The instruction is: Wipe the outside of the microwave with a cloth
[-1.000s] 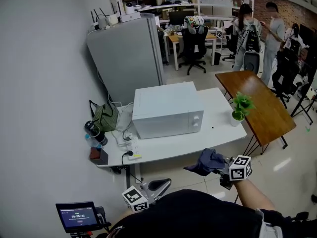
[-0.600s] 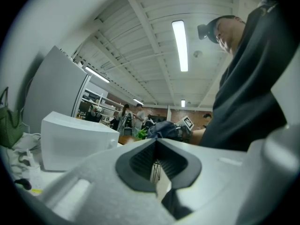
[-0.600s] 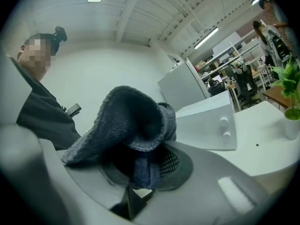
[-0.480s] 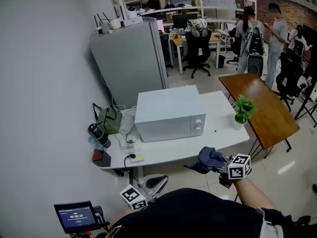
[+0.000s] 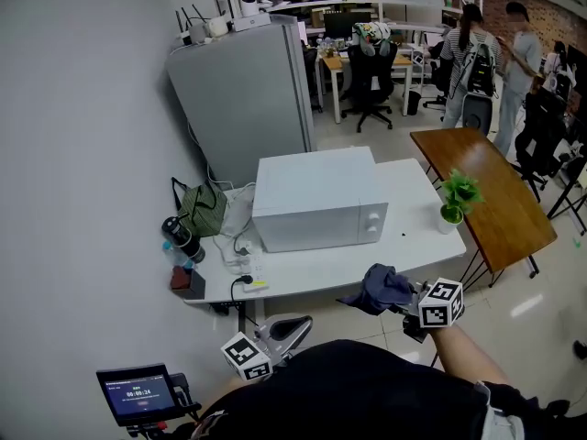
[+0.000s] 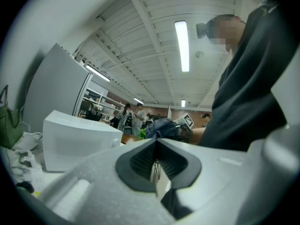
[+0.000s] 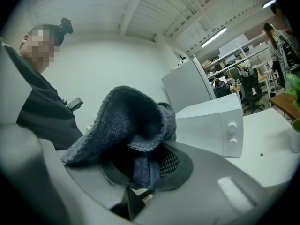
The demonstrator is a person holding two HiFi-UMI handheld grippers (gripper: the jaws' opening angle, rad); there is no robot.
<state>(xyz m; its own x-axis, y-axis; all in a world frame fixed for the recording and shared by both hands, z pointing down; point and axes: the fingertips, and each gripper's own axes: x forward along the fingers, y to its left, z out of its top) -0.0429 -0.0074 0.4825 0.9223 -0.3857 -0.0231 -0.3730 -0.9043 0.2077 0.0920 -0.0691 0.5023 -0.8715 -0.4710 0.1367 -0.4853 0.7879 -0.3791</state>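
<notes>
A white microwave [image 5: 319, 199] stands on a white table [image 5: 417, 211], with its door and two knobs facing me; it also shows in the left gripper view as the microwave [image 6: 77, 142] and in the right gripper view as the microwave [image 7: 213, 124]. My right gripper [image 5: 396, 301] is shut on a dark blue knitted cloth [image 5: 382, 288], held in front of the table's near edge. The cloth [image 7: 133, 123] bunches over the jaws. My left gripper [image 5: 292, 328] is shut and empty, low by my body, its jaws closed together [image 6: 157, 170].
A grey fridge [image 5: 248, 94] stands behind the table. A potted plant [image 5: 456, 200] sits at the table's right end, cables and a power strip [image 5: 246, 264] at its left. A brown table [image 5: 491, 191] is to the right. People stand and office chairs sit at the back.
The whole view has shifted: the microwave and table sit slightly lower and nearer. Both grippers kept their poses, and the cloth stays in the right one.
</notes>
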